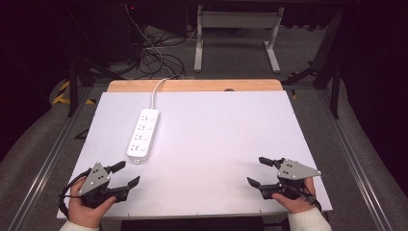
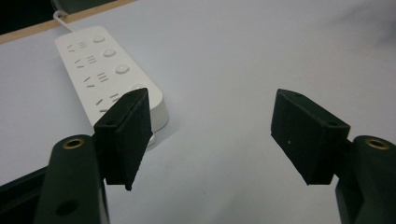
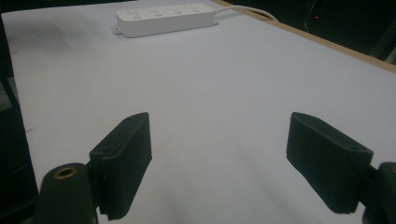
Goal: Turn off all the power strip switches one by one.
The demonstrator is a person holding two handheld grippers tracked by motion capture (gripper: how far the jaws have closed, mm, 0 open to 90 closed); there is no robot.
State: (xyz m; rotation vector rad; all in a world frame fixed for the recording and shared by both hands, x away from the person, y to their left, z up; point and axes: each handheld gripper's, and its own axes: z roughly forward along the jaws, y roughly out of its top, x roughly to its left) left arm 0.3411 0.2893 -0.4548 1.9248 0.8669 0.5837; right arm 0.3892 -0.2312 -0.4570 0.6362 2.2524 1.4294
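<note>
I hold my left gripper (image 1: 126, 174) at seven o'clock and my right gripper (image 1: 257, 171) at five, both with jaws spread and empty, the power strip (image 1: 144, 133) lying near the left gripper, toward ten o'clock on the white table (image 1: 216, 144)

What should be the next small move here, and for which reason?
Probably the left gripper should ease forward toward the near end of the white power strip. Its jaws stand open with nothing between them, and the strip lies untouched just ahead of it on the white table. The right gripper, also open, sits much farther from the strip, so it can wait.
</note>
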